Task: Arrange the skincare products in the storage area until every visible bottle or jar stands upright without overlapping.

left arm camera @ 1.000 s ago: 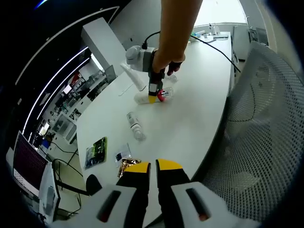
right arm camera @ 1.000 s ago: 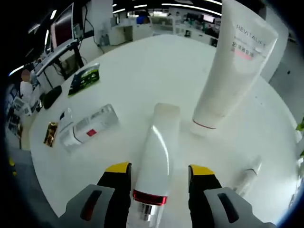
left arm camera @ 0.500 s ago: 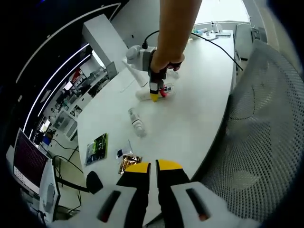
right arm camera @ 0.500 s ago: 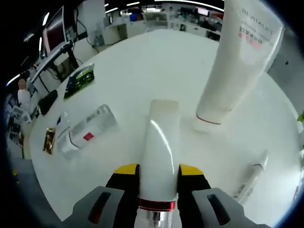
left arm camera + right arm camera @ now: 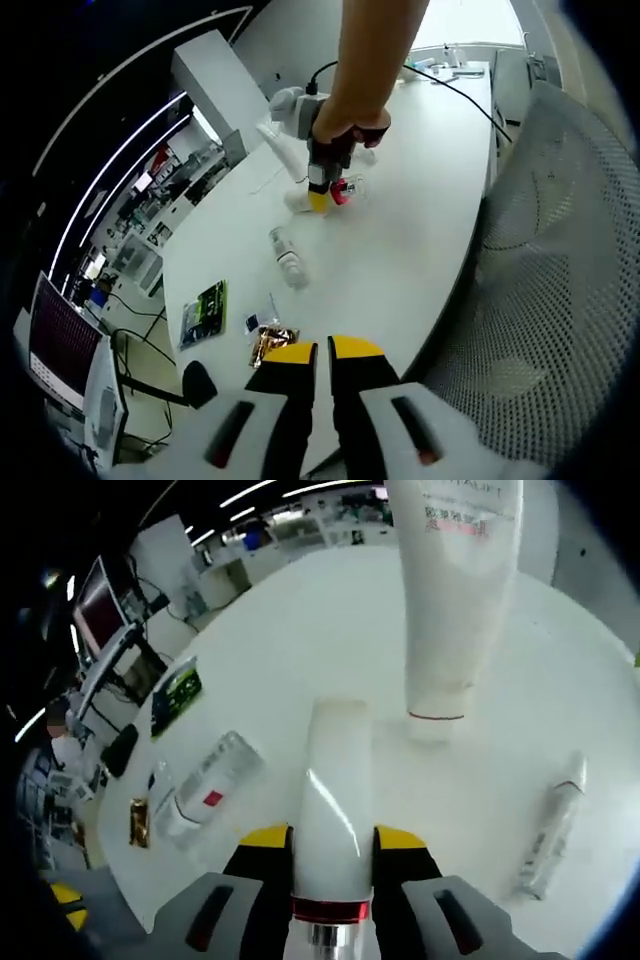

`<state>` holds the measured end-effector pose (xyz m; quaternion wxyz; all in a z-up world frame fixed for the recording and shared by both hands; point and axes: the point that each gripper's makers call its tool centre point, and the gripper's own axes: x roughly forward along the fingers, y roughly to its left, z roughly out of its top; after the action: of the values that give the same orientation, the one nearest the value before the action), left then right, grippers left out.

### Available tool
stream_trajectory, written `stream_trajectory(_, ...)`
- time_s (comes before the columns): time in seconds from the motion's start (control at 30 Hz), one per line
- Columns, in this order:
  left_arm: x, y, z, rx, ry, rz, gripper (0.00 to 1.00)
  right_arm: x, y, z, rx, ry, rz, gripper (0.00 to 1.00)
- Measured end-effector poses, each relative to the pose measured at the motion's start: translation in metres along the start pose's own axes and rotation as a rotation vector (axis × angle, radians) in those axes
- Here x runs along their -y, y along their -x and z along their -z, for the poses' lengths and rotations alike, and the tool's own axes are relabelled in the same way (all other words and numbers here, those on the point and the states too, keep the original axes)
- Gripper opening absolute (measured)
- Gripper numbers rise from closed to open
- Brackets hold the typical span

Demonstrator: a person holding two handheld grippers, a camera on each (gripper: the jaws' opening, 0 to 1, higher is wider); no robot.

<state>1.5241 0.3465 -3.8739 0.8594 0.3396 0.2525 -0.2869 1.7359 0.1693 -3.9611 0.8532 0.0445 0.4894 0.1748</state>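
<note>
The right tool [image 5: 332, 842] grips a white tube [image 5: 334, 790] near its red band, yellow tips pressed to both sides. Beyond it a tall white tube [image 5: 450, 590] stands cap-down on the white counter [image 5: 300, 640]. A clear bottle [image 5: 205, 788] lies at left, a slim tube [image 5: 552, 825] at right.

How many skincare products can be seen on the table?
4: an upright tube at the back, a white tube between the right gripper's fingers, a clear bottle lying left, a slim tube lying right. Others may be hidden.

An open-plan office or lab: white bench [image 5: 400, 250]; mesh chair [image 5: 560, 300]; monitor [image 5: 60, 350]; ceiling strip lights [image 5: 120, 160].
</note>
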Motion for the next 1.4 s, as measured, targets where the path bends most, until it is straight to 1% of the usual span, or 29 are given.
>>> stream_trajectory(0.23, 0.0, 0.0, -0.001, 0.008, -0.003, 0.0, 0.01, -0.001, 0.006, -0.003, 0.057, -0.167, -0.063, 0.25)
stream_trajectory(0.43, 0.001, 0.001, -0.002, 0.015, -0.006, 0.004, 0.01, -0.011, 0.016, 0.003, 0.117, -0.392, -0.154, 0.25)
stream_trajectory(0.53, 0.004, 0.001, -0.003, 0.018, -0.012, 0.015, 0.01, -0.015, 0.02, 0.011, 0.138, -0.496, -0.189, 0.25)
stream_trajectory(0.63, 0.006, 0.001, -0.004, 0.023, -0.018, 0.025, 0.01, -0.019, 0.024, 0.016, 0.174, -0.618, -0.237, 0.24)
stream_trajectory(0.7, 0.007, 0.001, -0.005, 0.025, -0.022, 0.032, 0.01, -0.029, 0.03, 0.02, 0.211, -0.701, -0.297, 0.25)
stream_trajectory(0.8, 0.011, 0.001, -0.006, 0.026, -0.034, 0.046, 0.01, -0.036, 0.036, 0.024, 0.238, -0.76, -0.354, 0.25)
stream_trajectory(0.93, 0.014, 0.0, -0.007, 0.029, -0.049, 0.06, 0.01, -0.044, 0.045, 0.022, 0.279, -0.809, -0.413, 0.25)
stream_trajectory(1.0, 0.015, 0.0, -0.007, 0.028, -0.048, 0.068, 0.01, -0.051, 0.054, 0.021, 0.312, -0.871, -0.467, 0.25)
stream_trajectory(1.1, 0.017, 0.0, -0.008, 0.032, -0.051, 0.079, 0.01, -0.056, 0.06, 0.027, 0.326, -0.93, -0.485, 0.25)
stream_trajectory(1.2, 0.02, 0.0, -0.008, 0.034, -0.057, 0.089, 0.02, -0.054, 0.058, 0.032, 0.344, -1.01, -0.483, 0.25)
stream_trajectory(1.3, 0.021, 0.0, -0.009, 0.036, -0.062, 0.094, 0.02, -0.054, 0.06, 0.036, 0.358, -1.066, -0.501, 0.25)
stream_trajectory(1.4, 0.021, 0.0, -0.008, 0.033, -0.063, 0.098, 0.02, -0.057, 0.063, 0.035, 0.364, -1.081, -0.525, 0.25)
